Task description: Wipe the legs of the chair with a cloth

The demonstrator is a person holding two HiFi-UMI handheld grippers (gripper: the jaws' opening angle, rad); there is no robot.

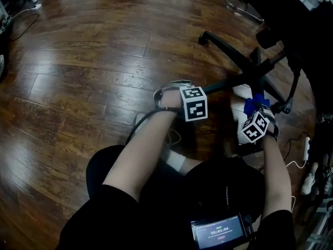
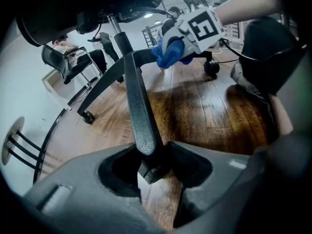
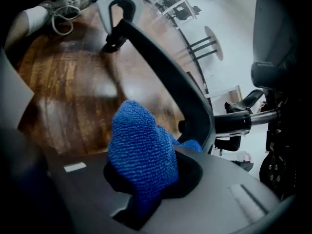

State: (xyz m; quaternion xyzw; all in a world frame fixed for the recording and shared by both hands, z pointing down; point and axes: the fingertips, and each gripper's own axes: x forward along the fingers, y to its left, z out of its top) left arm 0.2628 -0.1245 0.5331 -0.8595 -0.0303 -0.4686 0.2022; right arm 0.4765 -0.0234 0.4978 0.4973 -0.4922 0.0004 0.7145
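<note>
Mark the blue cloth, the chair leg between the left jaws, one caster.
blue cloth (image 3: 141, 150), right gripper view, middle of the bunched fabric.
chair leg (image 2: 139, 111), left gripper view, mid-length of the black bar.
caster (image 2: 87, 117), left gripper view, wheel at a far leg's tip.

Dim overall. Ceiling glare streaks the floor (image 1: 78, 51). My gripper views bend at edges; behind the cloth (image 3: 141, 150), blur.

surface: glossy wood-plank floor (image 1: 78, 66) | on it: black chair base (image 1: 229, 49) on castors; white power strip (image 1: 306, 148)

Head view looks steeply down — gripper views closely share chair leg (image 2: 139, 116).
</note>
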